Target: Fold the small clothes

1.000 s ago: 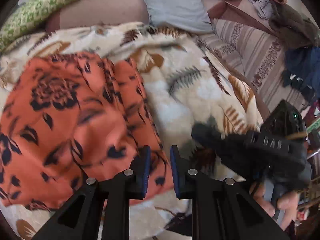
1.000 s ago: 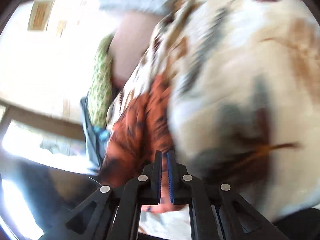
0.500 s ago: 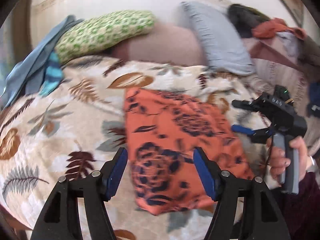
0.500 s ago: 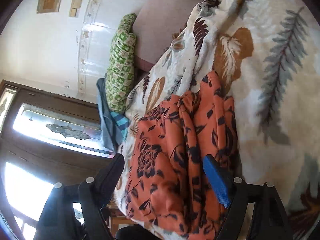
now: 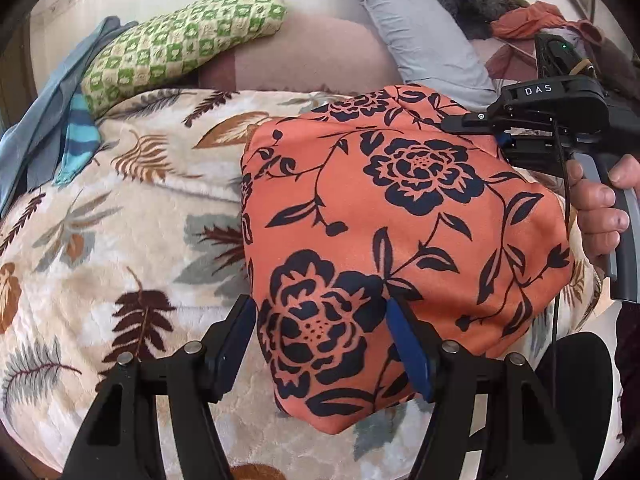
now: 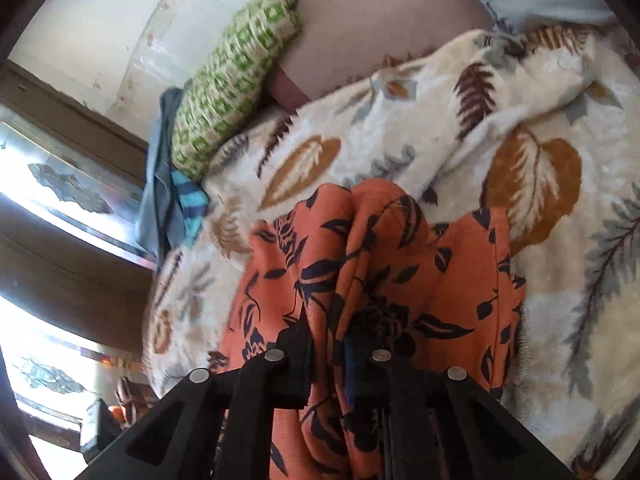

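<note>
On the leaf-print blanket [image 5: 132, 216], the orange floral garment [image 5: 392, 216] lies as a folded, roughly square bundle, its near corner toward the left wrist camera and its far edge toward the grey pillow [image 5: 420, 28]. Its long axis is hard to call: in the left wrist view it looks about as wide as it is deep. In the right wrist view the cloth [image 6: 400, 280] is gathered into ridges that run from the camera up toward the green checked cushion [image 6: 236, 80].

The left gripper [image 5: 320, 344] hovers over the near corner of the garment with its jaws wide; the blue pads [image 5: 408, 348] straddle the printed flower without pressing on the fabric.

The right gripper [image 6: 328, 344] is closing its jaws, now narrow, with a bunched fold of the orange cloth pinched between them. In the left wrist view this gripper [image 5: 464, 124] reaches the garment's far right corner, held by a hand [image 5: 600, 204] on its grip.

Beyond the blanket's left edge, beside the cushion, lies a blue striped cloth [image 5: 76, 136]. A heap of clothes [image 5: 520, 12] sits behind the pillow.
</note>
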The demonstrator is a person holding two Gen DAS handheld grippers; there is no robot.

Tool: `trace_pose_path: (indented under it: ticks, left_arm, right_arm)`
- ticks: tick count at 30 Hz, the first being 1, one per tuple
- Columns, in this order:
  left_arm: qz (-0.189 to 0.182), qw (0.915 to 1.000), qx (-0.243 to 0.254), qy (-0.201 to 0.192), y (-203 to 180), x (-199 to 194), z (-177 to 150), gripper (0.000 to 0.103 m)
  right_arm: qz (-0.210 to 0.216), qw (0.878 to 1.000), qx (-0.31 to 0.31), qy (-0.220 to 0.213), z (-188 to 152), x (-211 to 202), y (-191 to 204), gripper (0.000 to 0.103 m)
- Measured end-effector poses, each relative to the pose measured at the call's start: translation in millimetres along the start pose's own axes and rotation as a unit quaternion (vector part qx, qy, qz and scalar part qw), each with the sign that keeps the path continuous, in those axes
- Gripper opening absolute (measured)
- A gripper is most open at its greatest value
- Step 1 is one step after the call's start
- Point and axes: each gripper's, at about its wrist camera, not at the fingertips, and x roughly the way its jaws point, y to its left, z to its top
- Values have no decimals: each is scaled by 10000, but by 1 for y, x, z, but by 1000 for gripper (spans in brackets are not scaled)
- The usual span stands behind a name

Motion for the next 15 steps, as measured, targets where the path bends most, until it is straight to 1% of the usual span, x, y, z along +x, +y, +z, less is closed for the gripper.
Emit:
trace_pose_path:
  ticks: [1,2,4,6,7,8,9,10,11,12,14,15]
  left_arm:
    - [-6,10000,43,40,-5,4,2,69]
    - [-26,9999,55,158,-9,12,4,69]
    - [-38,9992,72,400,-17,32,2,69]
    - [133,9982,447,384,-32,41,-5,70]
    - [268,9967,688,349,-39,42,-8,71]
    - [320,9955,808,386,-42,41,-8,71]
    - [272,9954,811,438,-41,38,-6,71]
    - [167,9960,734,475,-37,32,-3,71]
    - [63,9970,622,451,-30,24,2,71]
    - [6,9981,507,339,-23,16,7,71]
    - [24,9994,336,-20,-12,-3,19,72]
    - [87,9995,278,-146,-7,-6,25,72]
  right_arm:
    - [-67,10000,11,-64,2,-7,-3,12]
    - [-194,9997,49,-111,3,-8,-8,12]
    - [-597,9979,216,-97,1,3,-30,12]
    - [-981,9937,545,55,-7,25,-61,12]
    - [-1013,9915,795,200,-17,33,-82,12]
    - [-830,9914,985,216,-24,40,-95,14]
    - [-633,9921,1082,55,-29,37,-100,17]
    - [-575,9922,1108,-21,-28,32,-99,19]
    - [-639,9919,1096,-31,-27,24,-94,21]
    - [-769,9916,1036,-81,-25,14,-87,23]
    - [-895,9929,622,-485,-25,-14,-65,24]
    - [-789,9942,319,-651,-29,-29,-52,24]
